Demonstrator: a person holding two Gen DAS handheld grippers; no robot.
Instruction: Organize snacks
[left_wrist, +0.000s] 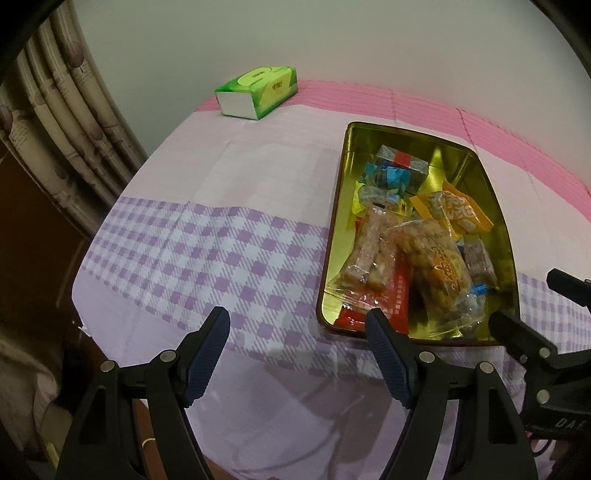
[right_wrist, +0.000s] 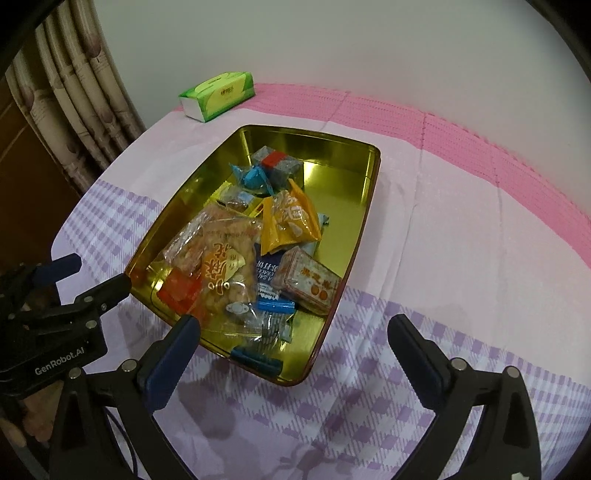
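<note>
Both claws, the left claw (left_wrist: 299, 325) and the right claw (right_wrist: 295, 328), hang apart and empty at the near rim of the gold tin (right_wrist: 364, 206) on the worktop (left_wrist: 184, 240), where the snacks (right_wrist: 229, 266) lie heaped, so sorting looks nearly finished, the next move calling for any stray packet.

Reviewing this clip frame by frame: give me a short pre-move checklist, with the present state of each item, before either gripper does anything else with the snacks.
1. Left gripper holds nothing, jaws apart: ok.
2. Right gripper holds nothing, jaws wide: ok.
3. Snacks inside the gold tin, none on the cloth: ok.
4. Tin flat on the cloth, fully on the table: ok.
5. Tissue pack stands apart from the tin: ok.
6. Snacks sorted by kind: not ok, they lie heaped and overlapping.
</note>
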